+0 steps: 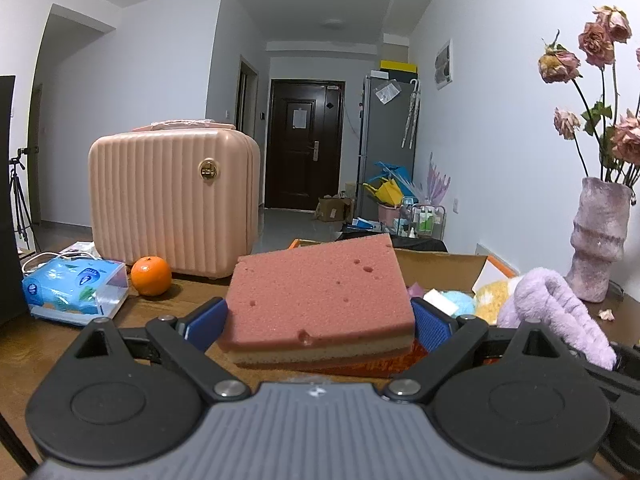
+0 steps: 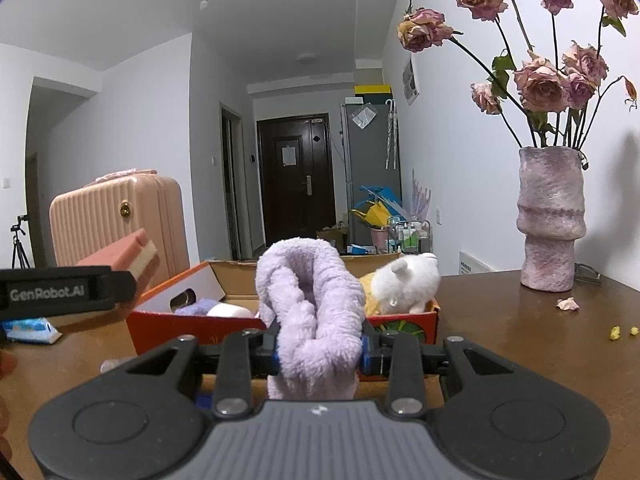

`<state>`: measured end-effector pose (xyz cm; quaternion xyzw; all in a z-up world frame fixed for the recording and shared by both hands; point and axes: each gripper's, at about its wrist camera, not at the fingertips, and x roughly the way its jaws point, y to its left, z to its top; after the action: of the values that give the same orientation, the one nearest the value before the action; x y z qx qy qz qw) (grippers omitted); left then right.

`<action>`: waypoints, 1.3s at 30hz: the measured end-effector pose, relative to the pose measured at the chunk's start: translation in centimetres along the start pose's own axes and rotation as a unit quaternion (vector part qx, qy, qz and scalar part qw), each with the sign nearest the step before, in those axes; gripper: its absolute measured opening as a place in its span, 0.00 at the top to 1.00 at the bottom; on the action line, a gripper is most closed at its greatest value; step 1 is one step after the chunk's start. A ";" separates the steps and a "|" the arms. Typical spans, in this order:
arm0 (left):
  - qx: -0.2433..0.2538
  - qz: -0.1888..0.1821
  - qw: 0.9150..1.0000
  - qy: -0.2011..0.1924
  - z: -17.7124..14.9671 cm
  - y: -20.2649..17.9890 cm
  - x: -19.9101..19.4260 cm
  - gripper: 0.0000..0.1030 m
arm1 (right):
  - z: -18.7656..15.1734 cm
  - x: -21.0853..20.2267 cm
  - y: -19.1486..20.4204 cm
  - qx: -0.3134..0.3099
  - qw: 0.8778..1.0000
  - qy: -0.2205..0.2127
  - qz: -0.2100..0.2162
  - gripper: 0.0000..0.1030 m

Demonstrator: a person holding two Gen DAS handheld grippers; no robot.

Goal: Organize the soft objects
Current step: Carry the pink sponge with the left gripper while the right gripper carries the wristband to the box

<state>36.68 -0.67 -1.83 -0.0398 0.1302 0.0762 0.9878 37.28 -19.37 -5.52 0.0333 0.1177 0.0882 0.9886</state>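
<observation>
Sponge point(image 1: 320, 300) and fuzzy lilac cloth point(image 2: 316, 312) ride toward the cardboard box point(image 2: 400, 322) on a brown table point(image 2: 520, 340), the left gripper point(image 1: 320, 320) clamped on the sponge, the right gripper point(image 2: 320, 350) pinched on the cloth just short of the box's near wall. Next, by the look of it: carry each over the rim and let go. Inside already sit a white plush animal point(image 2: 406, 284), something yellow and a pale blue bundle.
</observation>
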 end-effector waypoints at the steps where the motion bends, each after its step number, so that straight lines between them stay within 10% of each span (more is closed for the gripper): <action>1: -0.001 0.000 1.000 -0.001 0.1 -0.1 0.3 0.05 | 0.1 0.2 0.1 0.001 1.000 -0.001 0.001 0.69; 39: -0.004 -0.008 1.000 -0.021 2.6 -2.0 8.6 0.05 | 2.5 9.6 0.1 -0.004 1.000 -0.028 0.003 0.68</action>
<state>45.87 -1.21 -1.48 -0.0431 0.1086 0.0701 0.9907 47.03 -17.65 -5.30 0.0325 0.0890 0.0911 0.9913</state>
